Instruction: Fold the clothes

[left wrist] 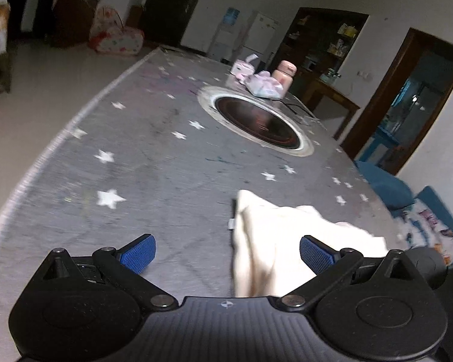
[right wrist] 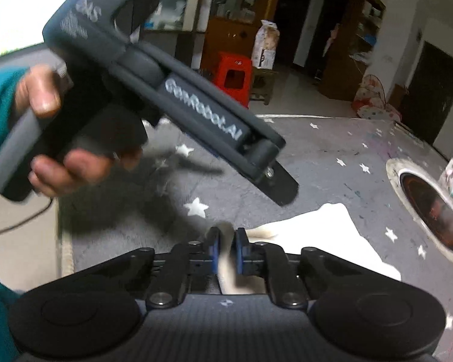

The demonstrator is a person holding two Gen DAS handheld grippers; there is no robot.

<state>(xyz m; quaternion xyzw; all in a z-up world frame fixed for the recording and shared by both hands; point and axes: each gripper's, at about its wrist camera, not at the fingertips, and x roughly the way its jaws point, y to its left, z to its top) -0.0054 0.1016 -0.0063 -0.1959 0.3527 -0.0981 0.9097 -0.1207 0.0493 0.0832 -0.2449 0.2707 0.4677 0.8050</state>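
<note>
A cream-white garment [left wrist: 274, 241] lies bunched on the grey star-patterned table cover [left wrist: 154, 163]. My left gripper [left wrist: 228, 255] is open above it, blue pads wide apart, the cloth showing between them and nearer the right pad. My right gripper [right wrist: 225, 252] is shut on a fold of the same cream garment [right wrist: 314, 235], which spreads out to its right on the cover. The left gripper's dark body [right wrist: 178, 96], held by a hand, hangs above and to the left in the right wrist view.
A round dark recess with a pale rim [left wrist: 256, 120] sits in the table's middle. Beyond it are a pink-white cloth bundle [left wrist: 265, 86] and a pink bottle [left wrist: 284, 72]. A red stool [right wrist: 234, 75] stands on the floor, blue seating [left wrist: 407, 199] at right.
</note>
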